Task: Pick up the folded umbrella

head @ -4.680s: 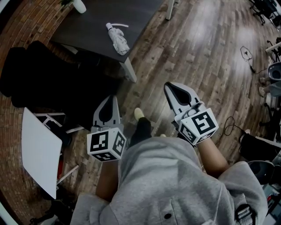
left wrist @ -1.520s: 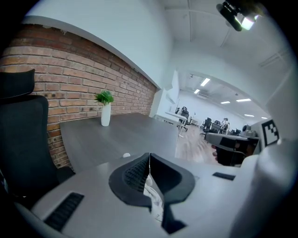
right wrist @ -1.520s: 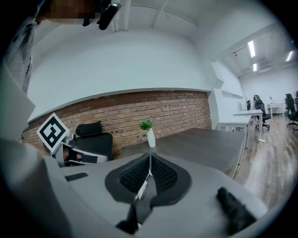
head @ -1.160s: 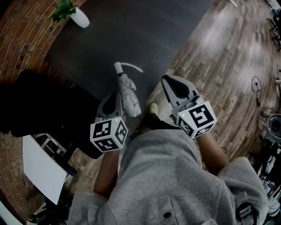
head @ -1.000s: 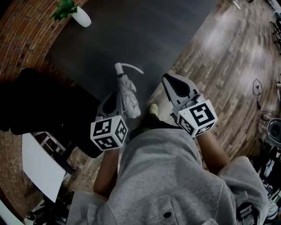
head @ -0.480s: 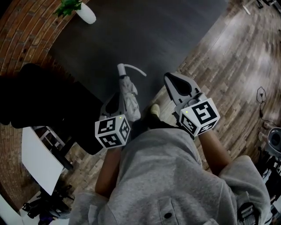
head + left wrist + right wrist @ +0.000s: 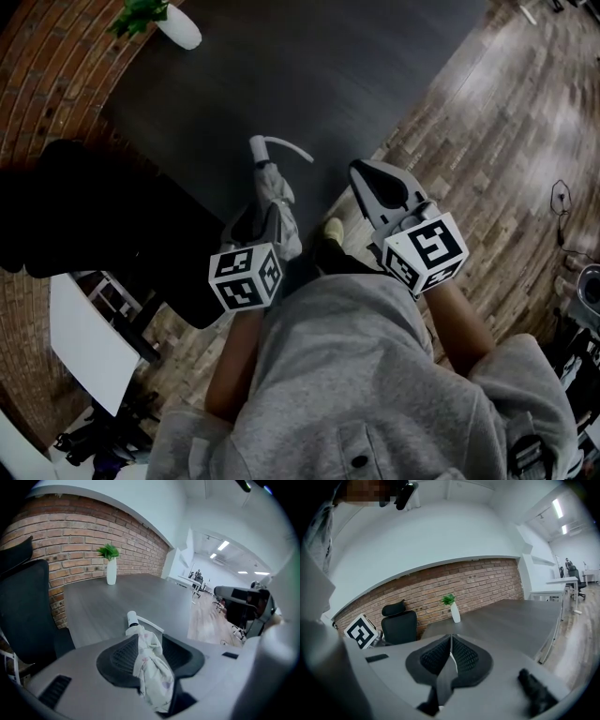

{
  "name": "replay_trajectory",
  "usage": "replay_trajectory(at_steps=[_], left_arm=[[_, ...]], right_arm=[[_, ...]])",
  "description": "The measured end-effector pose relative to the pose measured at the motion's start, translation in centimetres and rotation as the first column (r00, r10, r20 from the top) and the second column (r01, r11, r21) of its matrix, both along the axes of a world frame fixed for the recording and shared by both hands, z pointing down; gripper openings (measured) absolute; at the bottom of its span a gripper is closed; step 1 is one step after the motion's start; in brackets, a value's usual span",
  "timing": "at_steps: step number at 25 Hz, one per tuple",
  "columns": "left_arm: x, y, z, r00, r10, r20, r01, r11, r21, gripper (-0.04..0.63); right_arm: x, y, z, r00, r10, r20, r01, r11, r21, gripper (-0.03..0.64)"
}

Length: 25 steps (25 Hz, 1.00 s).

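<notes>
Left gripper (image 7: 150,639) over the folded umbrella (image 7: 150,665)
Its fingers have just been opening and straddle the fabric, no pinch yet; right gripper (image 7: 450,640) fingers sit pressed together.

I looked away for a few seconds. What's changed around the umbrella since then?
The person has walked up to the table. The left gripper came down over the folded umbrella; its jaws have just been opening and now straddle it, not yet clamped. Unchanged: the umbrella lies where it was on the table, and the right gripper is shut and empty.
</notes>
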<state>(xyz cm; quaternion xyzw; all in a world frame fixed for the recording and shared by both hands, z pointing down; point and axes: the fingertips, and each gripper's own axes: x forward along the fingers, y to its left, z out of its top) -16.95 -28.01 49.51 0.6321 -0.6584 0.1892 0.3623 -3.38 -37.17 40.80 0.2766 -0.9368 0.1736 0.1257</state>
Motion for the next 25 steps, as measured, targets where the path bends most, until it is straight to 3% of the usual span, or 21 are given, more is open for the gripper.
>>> replay_trajectory(at_steps=[10,17,25], left_arm=[[1.0,1.6,4.6,0.999,0.048,0.003,-0.047,0.990,-0.132,0.352],[2.4,2.1,6.8,0.998,-0.002,-0.067,-0.010,0.984,-0.180,0.373],[1.6,2.2,9.2,0.998,-0.062,0.014,0.063,0.973,-0.223,0.375]], right_arm=[[0.0,0.5,1.2,1.000,0.014,0.007,-0.014,0.999,-0.038,0.025],[0.1,0.9,1.9,0.999,0.029,0.019,-0.028,0.997,-0.075,0.025],[0.3,1.4,2.2,0.999,0.031,0.013,-0.030,0.996,-0.089,0.025]])
